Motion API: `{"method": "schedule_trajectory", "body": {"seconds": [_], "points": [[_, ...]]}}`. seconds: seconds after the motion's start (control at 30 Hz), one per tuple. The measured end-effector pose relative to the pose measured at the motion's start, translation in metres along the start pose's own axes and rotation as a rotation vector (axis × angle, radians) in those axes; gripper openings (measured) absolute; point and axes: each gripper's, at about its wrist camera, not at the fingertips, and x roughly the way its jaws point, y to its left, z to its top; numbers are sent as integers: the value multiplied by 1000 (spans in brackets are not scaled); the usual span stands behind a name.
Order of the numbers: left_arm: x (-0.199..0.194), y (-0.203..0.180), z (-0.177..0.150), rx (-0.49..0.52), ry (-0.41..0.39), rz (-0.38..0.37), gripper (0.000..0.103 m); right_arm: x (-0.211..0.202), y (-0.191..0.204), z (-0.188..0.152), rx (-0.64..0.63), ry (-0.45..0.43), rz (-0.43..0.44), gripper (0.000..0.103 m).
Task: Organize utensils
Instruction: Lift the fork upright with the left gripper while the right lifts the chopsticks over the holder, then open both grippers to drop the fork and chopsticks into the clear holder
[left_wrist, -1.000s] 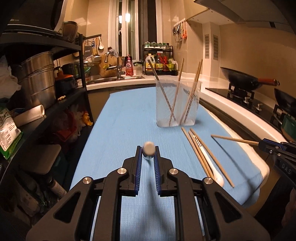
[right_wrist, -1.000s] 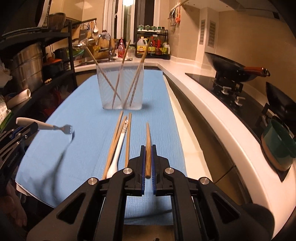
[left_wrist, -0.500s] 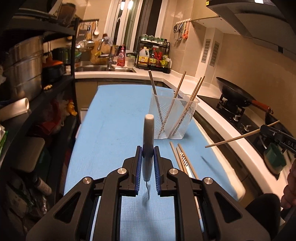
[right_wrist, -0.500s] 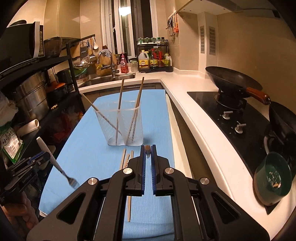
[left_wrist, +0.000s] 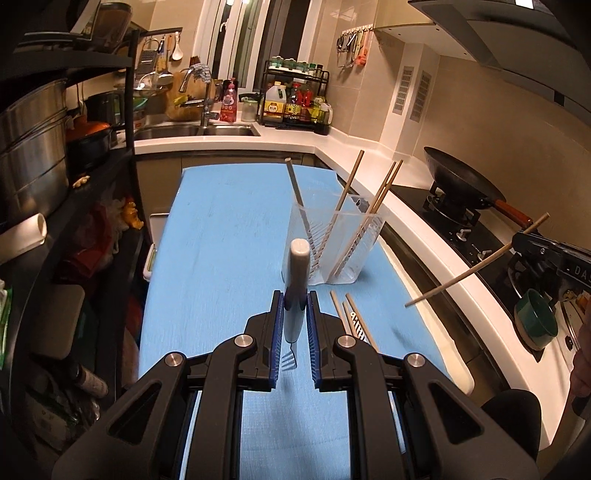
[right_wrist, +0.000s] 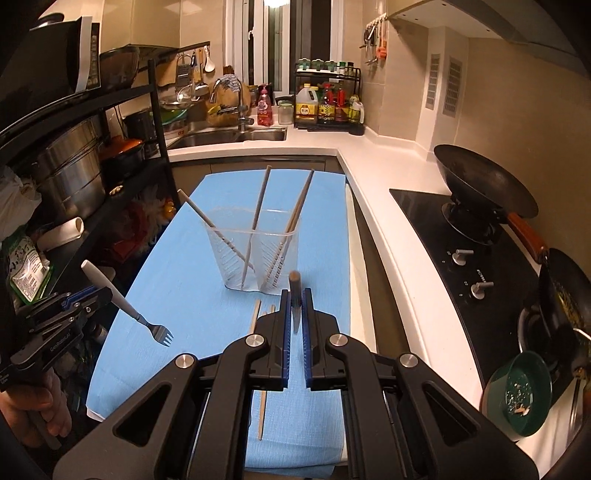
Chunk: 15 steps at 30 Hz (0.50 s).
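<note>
Both pickups off worktop now. My left gripper (left_wrist: 294, 325) jaws clamped on fork (left_wrist: 295, 288), lifted, tines down, just short of cup (left_wrist: 332, 243). Right gripper (right_wrist: 295, 317) clamped on chopstick (right_wrist: 294, 291), raised near cup. Next: drop both in.

Warm light is filling a beige-tiled kitchen: a black shelf rack (right_wrist: 155, 155) is standing left, a white counter (right_wrist: 384, 173) is wrapping right, a window (right_wrist: 280, 40) is showing far.
</note>
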Motion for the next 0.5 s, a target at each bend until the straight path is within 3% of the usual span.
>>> {"method": "schedule_trajectory", "body": {"seconds": [0.27, 0.5], "points": [[-2, -8, 23, 23, 10, -40, 13, -3, 5, 25, -24, 17, 22, 6], [2, -11, 66, 19, 19, -99, 13, -8, 11, 63, -48, -4, 62, 6]]}}
